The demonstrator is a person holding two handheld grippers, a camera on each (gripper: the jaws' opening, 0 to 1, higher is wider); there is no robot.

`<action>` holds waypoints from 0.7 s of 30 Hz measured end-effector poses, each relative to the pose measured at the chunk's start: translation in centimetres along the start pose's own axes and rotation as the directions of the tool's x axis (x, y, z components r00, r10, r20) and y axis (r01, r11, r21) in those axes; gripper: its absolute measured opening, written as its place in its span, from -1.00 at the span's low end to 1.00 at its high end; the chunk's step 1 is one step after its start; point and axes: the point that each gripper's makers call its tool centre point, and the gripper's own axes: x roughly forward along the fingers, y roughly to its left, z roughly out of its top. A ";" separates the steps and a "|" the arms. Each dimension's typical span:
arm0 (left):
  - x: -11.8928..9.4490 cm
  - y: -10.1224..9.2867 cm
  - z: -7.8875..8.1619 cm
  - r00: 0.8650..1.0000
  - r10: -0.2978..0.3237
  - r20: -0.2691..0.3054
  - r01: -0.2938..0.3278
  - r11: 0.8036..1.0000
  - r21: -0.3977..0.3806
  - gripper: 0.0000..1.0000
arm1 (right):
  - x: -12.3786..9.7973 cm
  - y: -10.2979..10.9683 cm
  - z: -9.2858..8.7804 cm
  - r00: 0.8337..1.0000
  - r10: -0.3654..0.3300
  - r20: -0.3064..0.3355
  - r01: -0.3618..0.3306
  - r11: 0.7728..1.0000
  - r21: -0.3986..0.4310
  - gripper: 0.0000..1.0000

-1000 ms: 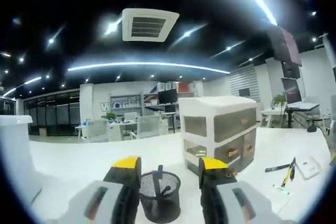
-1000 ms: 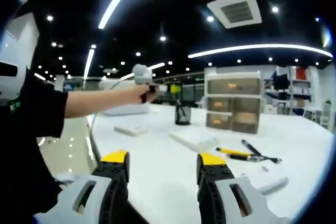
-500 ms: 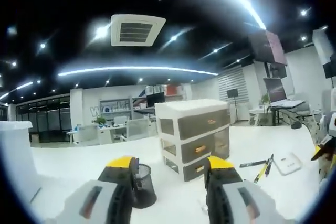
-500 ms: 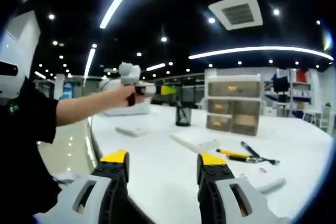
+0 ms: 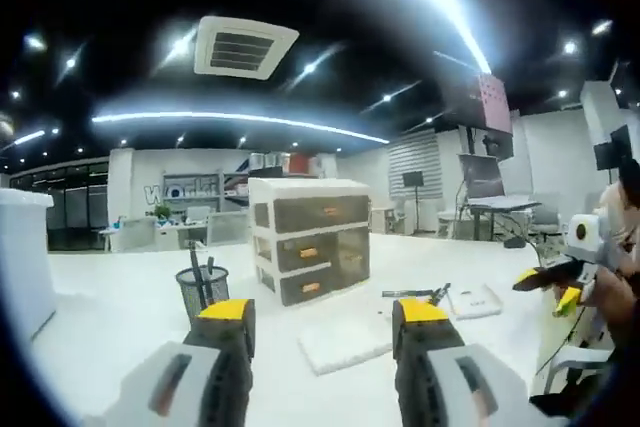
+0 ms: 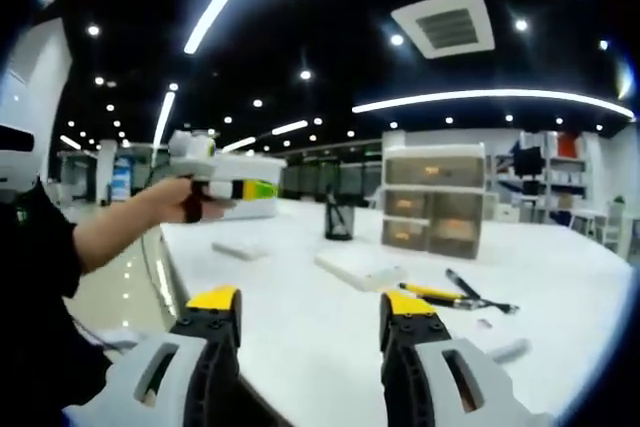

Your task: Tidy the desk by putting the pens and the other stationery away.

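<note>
Seen along the left gripper view, the left gripper [image 5: 323, 322] hangs open and empty above a white bench [image 5: 120, 317]. On the bench stand a black mesh pen cup [image 5: 203, 289] and, just to its right, a white drawer unit [image 5: 308, 250], with a flat white pad [image 5: 345, 339] in front and pens [image 5: 420, 294] further right. In the right gripper view, the right gripper [image 6: 312, 315] is likewise open and empty; pens [image 6: 450, 292] lie on the bench ahead, right of the pad [image 6: 358, 268], with the pen cup [image 6: 339, 219] and drawer unit [image 6: 432, 199] behind.
</note>
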 end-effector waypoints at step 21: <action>-8.3 -4.4 -1.1 0.999 -0.024 0.031 0.024 1.000 -0.007 0.19 | -1.9 -1.3 0.8 0.999 -0.034 0.013 0.034 0.999 0.001 0.13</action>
